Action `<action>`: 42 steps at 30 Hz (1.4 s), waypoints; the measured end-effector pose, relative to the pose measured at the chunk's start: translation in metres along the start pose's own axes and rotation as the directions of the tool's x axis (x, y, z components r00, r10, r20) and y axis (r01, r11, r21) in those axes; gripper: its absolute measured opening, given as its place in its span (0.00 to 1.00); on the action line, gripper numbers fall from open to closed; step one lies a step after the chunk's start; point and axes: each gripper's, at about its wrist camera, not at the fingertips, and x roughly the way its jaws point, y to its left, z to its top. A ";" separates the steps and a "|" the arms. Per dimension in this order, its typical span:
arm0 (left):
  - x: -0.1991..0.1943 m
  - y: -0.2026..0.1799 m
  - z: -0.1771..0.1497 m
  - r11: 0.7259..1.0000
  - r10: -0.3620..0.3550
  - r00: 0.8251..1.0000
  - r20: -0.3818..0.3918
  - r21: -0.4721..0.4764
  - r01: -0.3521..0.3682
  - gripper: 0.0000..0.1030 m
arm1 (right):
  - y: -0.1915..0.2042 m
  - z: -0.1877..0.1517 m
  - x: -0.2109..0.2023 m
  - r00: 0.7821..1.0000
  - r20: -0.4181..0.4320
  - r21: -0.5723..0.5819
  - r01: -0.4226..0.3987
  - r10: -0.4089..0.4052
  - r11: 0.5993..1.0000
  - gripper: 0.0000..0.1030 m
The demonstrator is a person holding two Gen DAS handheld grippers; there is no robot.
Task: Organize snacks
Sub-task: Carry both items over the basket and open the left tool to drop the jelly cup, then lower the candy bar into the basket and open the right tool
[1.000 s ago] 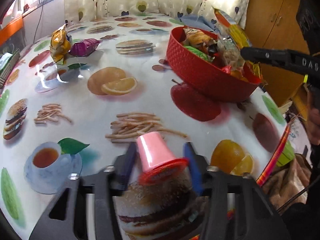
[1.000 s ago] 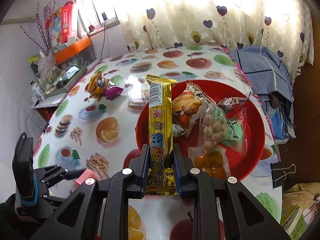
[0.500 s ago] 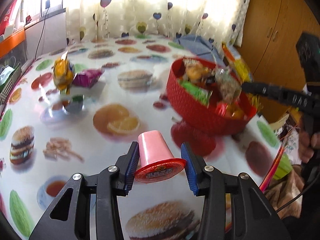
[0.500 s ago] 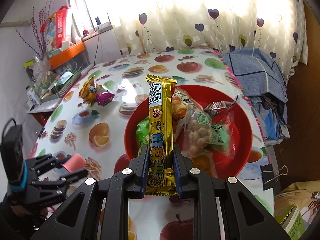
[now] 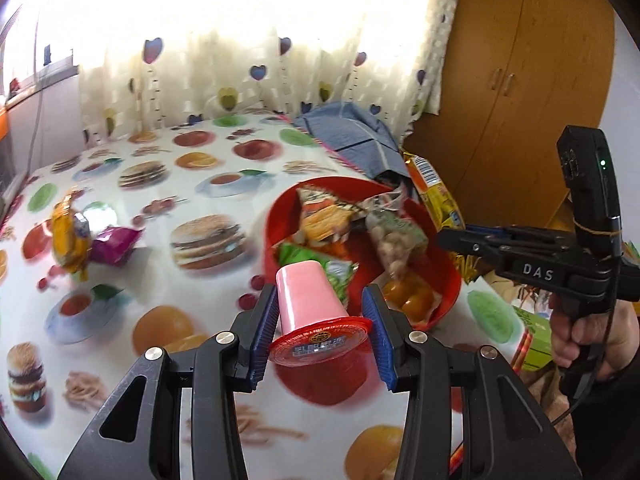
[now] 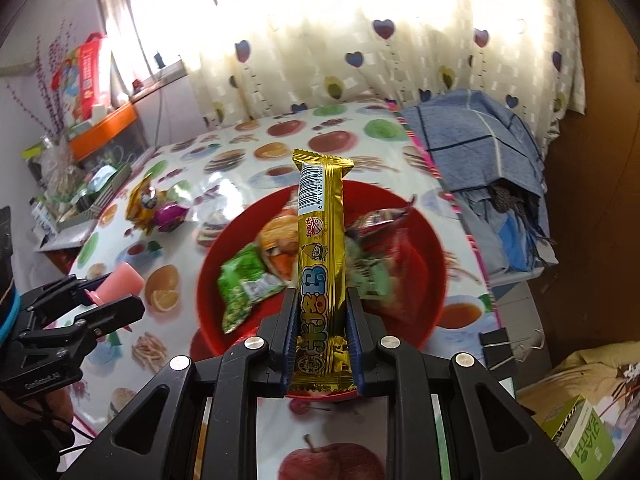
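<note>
My left gripper (image 5: 320,312) is shut on a pink jelly cup (image 5: 308,304) with a red foil lid, held in the air just left of the red basket (image 5: 444,260). My right gripper (image 6: 322,316) is shut on a long gold snack bar (image 6: 322,248), held upright over the near rim of the red basket (image 6: 432,248). The basket holds several snack packets, among them a green one (image 6: 244,284). The right gripper (image 5: 460,238) shows in the left wrist view at the basket's right side, and the left gripper (image 6: 116,300) shows in the right wrist view.
A yellow packet (image 5: 68,236) and a purple packet (image 5: 114,244) lie on the printed tablecloth (image 5: 200,184) at the left. A blue cloth (image 6: 476,140) lies at the table's far right. A wooden wardrobe (image 5: 520,80) stands at the right. A cluttered shelf (image 6: 68,184) stands beyond the table's left edge.
My left gripper has lifted the pink cup off the table and carried it toward the red basket. My right gripper has kept the gold bar and drawn back a little over the basket.
</note>
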 end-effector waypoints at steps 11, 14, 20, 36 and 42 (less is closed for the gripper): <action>0.046 -0.024 0.019 0.997 -0.074 0.996 -0.041 0.033 0.075 0.43 | -0.027 -0.002 0.015 0.999 -0.034 0.056 0.040 -0.038 0.998 0.19; 0.060 -0.028 0.023 0.995 -0.088 0.995 -0.053 0.033 0.090 0.43 | -0.028 -0.003 0.023 0.998 -0.052 0.062 0.041 -0.038 0.997 0.19; 0.086 -0.032 0.024 0.995 -0.096 0.991 -0.093 0.026 0.099 0.43 | -0.022 -0.006 0.031 0.997 -0.066 0.038 0.028 -0.025 0.999 0.20; 0.094 -0.040 0.026 0.993 -0.107 0.992 -0.073 0.045 0.111 0.47 | -0.026 -0.021 0.042 0.994 -0.108 0.039 -0.020 0.024 0.999 0.22; 0.082 -0.035 0.028 0.994 -0.104 0.993 -0.050 0.023 0.106 0.49 | -0.026 -0.019 0.034 0.996 -0.081 0.036 -0.033 0.036 0.999 0.23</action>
